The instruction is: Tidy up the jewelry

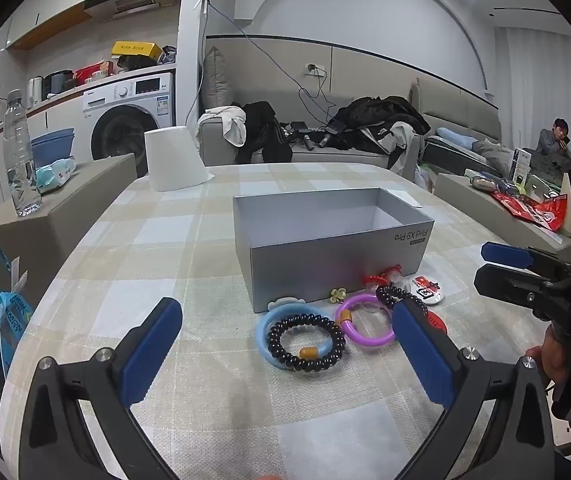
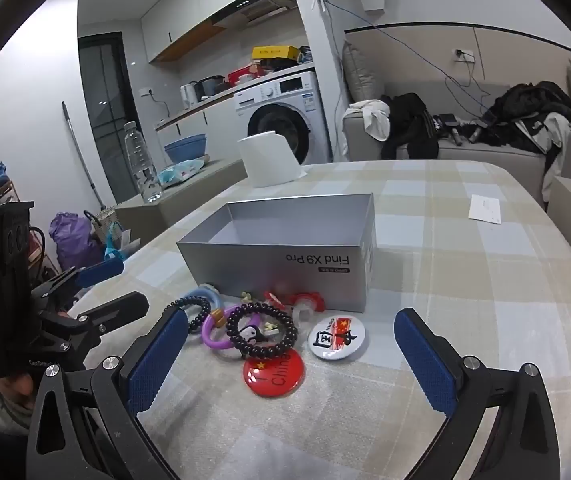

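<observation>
Hovering wide open and empty, left gripper (image 1: 285, 344) and right gripper (image 2: 291, 354) face bracelets (image 1: 305, 342) beside grey box (image 1: 325, 236).

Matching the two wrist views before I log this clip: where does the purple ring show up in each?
Left wrist view: purple ring lies right of centre, beside the light blue ring, just in front of the grey box.
Right wrist view: purple ring lies left of centre, partly under a black bead bracelet.
Shared landmark: the grey box, printed "Find X9 Pro".
</observation>
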Demonstrator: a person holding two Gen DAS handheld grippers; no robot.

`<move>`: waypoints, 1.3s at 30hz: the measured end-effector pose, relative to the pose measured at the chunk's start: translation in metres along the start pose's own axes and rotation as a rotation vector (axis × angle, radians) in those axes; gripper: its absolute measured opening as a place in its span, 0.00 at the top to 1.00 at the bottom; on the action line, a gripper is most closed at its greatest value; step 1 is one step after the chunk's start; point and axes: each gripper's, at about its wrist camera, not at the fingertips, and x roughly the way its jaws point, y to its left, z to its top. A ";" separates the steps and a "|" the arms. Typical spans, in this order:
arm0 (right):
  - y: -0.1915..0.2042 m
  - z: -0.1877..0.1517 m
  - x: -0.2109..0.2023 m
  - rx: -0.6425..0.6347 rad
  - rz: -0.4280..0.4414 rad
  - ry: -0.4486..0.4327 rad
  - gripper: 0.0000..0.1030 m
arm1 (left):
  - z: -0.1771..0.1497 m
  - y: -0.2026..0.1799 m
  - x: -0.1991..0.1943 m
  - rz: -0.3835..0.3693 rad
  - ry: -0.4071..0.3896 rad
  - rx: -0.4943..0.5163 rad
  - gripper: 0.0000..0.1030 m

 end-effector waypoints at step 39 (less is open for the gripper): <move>0.000 0.001 0.001 0.003 0.005 0.008 0.00 | 0.000 0.000 0.000 0.000 -0.002 0.000 0.01</move>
